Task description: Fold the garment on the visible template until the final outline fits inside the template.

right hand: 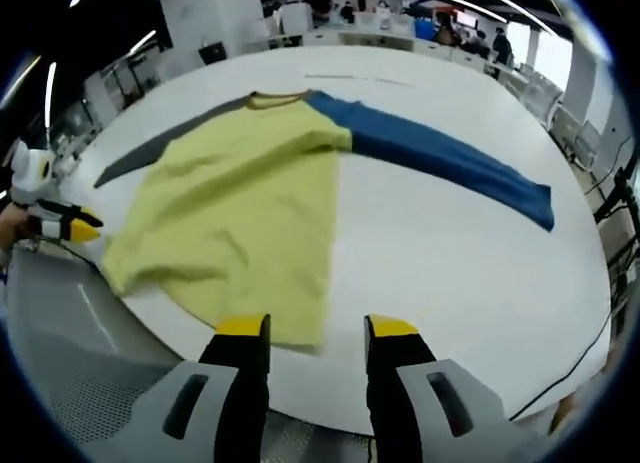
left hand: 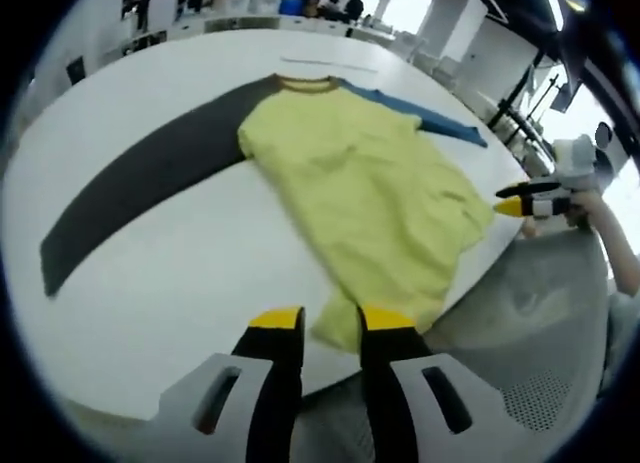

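A long-sleeved shirt lies flat on the white table (left hand: pixel 180 283), with a yellow body (left hand: pixel 370 193), a dark grey sleeve (left hand: pixel 150 173) and a blue sleeve (left hand: pixel 430 118). In the right gripper view the yellow body (right hand: pixel 250 203) lies near me and the blue sleeve (right hand: pixel 450 163) stretches right. My left gripper (left hand: pixel 330 323) stands open at the table's near edge, just short of the hem corner (left hand: pixel 340 333). My right gripper (right hand: pixel 318 328) is open too, its jaws apart in front of the other hem corner (right hand: pixel 300 328). Each gripper shows in the other's view: the right gripper (left hand: pixel 515 200) and the left gripper (right hand: pixel 80 223), both beside the hem.
A faint thin line (right hand: pixel 360 80) marks the table beyond the collar. Grey mesh seating (left hand: pixel 540 383) sits below the table edge. A dark cable (right hand: pixel 590 353) hangs off the right side. Desks and people stand far behind.
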`<state>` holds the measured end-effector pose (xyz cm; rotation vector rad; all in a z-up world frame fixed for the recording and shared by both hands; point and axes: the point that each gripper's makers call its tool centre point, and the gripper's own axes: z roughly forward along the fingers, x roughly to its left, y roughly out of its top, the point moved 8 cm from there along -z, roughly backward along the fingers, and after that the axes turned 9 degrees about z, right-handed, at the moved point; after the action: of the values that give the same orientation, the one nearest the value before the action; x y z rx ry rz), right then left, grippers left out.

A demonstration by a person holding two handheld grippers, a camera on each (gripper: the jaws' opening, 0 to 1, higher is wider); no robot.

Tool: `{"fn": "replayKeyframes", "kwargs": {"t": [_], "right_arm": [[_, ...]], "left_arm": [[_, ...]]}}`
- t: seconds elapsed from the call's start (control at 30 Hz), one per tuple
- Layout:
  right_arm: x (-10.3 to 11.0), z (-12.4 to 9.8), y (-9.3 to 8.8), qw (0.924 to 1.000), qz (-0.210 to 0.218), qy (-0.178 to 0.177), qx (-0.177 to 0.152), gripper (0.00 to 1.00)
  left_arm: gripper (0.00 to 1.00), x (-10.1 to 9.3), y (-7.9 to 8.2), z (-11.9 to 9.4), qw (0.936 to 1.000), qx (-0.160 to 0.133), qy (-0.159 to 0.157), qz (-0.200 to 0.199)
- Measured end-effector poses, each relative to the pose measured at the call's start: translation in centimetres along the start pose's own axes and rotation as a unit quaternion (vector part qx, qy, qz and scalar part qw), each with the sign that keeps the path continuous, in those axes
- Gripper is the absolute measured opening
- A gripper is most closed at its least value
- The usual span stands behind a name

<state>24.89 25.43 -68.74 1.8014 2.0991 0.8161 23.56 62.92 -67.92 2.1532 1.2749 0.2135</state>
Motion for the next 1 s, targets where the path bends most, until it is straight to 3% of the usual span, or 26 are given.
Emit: {"fn": "replayKeyframes", "kwargs": {"t": [0.5, 1.0], "right_arm": [[-0.1, 1.4, -0.3, 0.9998, 0.0, 0.003, 0.019, 0.33], [-0.5, 1.5, -0.2, 0.9995, -0.022, -0.013, 0.016, 0.25]], "left_arm": [[0.18, -0.1, -0.6, 0.9, 0.9997, 0.025, -0.006, -0.001], [0.14, -0.1, -0.8, 1.8, 0.9988, 0.047, -0.013, 0.006]]}}
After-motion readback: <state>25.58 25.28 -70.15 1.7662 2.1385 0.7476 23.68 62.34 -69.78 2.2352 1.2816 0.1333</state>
